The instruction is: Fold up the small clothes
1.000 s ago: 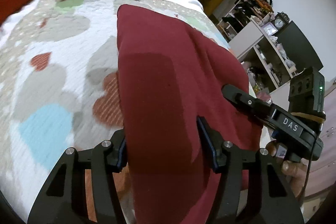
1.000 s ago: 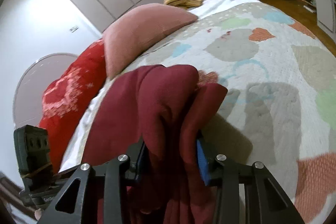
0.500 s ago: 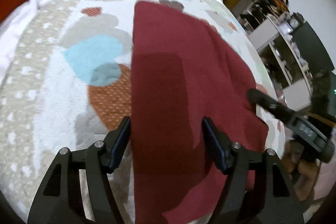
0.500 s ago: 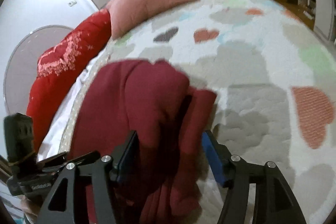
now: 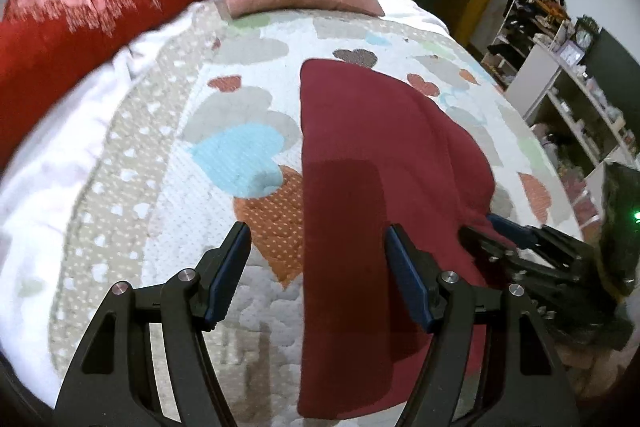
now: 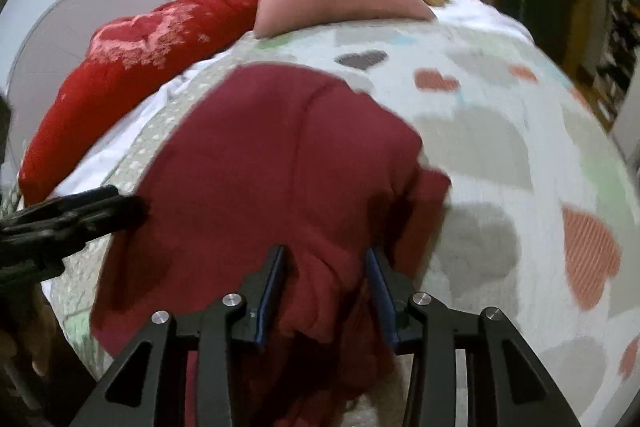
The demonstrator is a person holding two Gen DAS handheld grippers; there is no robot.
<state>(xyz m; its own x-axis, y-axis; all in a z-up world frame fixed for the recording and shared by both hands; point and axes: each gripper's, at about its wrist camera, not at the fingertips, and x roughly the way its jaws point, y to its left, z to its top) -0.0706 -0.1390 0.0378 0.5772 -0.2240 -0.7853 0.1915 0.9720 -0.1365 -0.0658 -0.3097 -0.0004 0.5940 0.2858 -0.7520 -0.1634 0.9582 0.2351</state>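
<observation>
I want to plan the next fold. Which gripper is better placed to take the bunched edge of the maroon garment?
Right. The right gripper has the garment's bunched folds between its open jaws. The left gripper straddles only the flat, straight edge.

Soft, even indoor light, moderately bright; a dark rectangular shadow lies on the cloth [image 5: 360, 155] near the left tool [image 5: 316, 263]; the right wrist view is smeared by motion blur, worst on the quilt [image 6: 520, 155]; fisheye bending and black vignette ring both pictures' edges.
</observation>
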